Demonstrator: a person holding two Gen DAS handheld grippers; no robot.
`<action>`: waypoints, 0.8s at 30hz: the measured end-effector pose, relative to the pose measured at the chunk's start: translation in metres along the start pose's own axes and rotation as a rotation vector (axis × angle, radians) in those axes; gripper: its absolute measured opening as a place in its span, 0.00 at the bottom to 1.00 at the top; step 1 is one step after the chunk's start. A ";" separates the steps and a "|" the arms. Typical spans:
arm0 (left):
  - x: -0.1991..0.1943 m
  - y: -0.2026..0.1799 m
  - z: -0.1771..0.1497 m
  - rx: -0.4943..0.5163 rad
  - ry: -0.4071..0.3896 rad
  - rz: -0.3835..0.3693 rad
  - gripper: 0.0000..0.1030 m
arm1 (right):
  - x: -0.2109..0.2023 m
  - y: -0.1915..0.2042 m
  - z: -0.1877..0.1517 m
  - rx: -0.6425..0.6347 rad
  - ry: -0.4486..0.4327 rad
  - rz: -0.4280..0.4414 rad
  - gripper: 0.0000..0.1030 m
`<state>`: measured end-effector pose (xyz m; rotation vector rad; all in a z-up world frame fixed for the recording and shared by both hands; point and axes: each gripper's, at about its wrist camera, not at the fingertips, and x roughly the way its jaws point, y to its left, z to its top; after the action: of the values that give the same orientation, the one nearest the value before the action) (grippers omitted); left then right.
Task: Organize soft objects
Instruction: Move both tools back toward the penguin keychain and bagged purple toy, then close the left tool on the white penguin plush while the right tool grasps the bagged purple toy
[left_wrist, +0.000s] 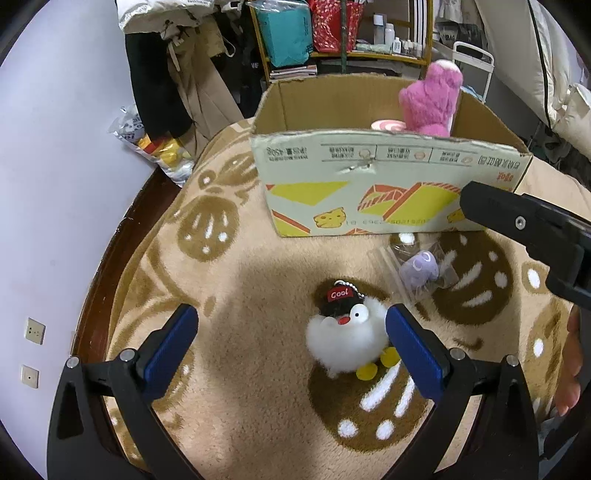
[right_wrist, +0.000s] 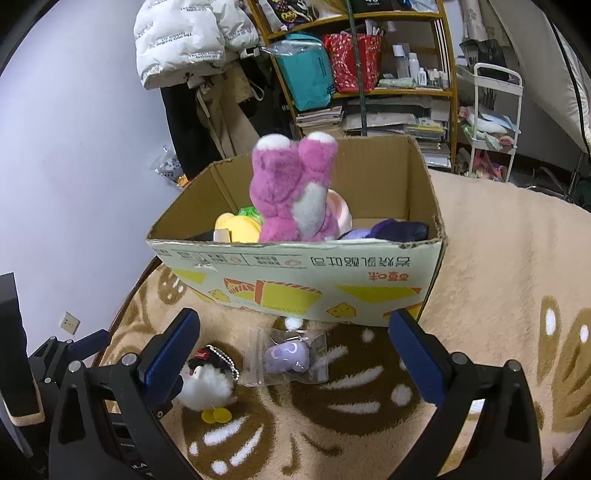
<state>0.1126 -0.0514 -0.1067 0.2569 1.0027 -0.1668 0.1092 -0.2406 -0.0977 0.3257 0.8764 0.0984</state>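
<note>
One cardboard box (right_wrist: 295, 266) on the blanket (right_wrist: 498, 277) holds a pink plush (right_wrist: 291, 192), yellow and purple toys partly hidden. Left gripper (left_wrist: 291, 343), jaws wide, flanks a penguin keychain (left_wrist: 347, 332); right gripper (right_wrist: 295, 354), jaws wide, empty, faces a bagged purple toy (right_wrist: 288, 356).

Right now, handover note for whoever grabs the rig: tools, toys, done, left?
Left tool: open, empty, low over the blanket, the white penguin plush between its fingers, beside the right pad.
Right tool: open, empty, aimed at the bagged purple plush in front of the cardboard box.
Done: pink plush, yellow plush and a dark purple item are already in the box.
Left: the penguin and the bagged purple plush are not yet boxed; both lie on the blanket. Likely next step: close the left tool on the penguin.
</note>
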 end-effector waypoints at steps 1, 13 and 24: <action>0.002 -0.001 0.000 0.004 0.005 -0.001 0.97 | 0.002 -0.001 0.000 0.002 0.004 0.000 1.00; 0.028 -0.009 -0.004 0.003 0.086 -0.042 0.97 | 0.030 -0.001 -0.005 -0.013 0.072 -0.014 1.00; 0.050 -0.013 -0.009 0.004 0.148 -0.038 0.97 | 0.062 -0.005 -0.015 -0.055 0.170 -0.017 1.00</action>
<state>0.1285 -0.0627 -0.1553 0.2567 1.1544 -0.1868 0.1373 -0.2278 -0.1542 0.2607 1.0430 0.1357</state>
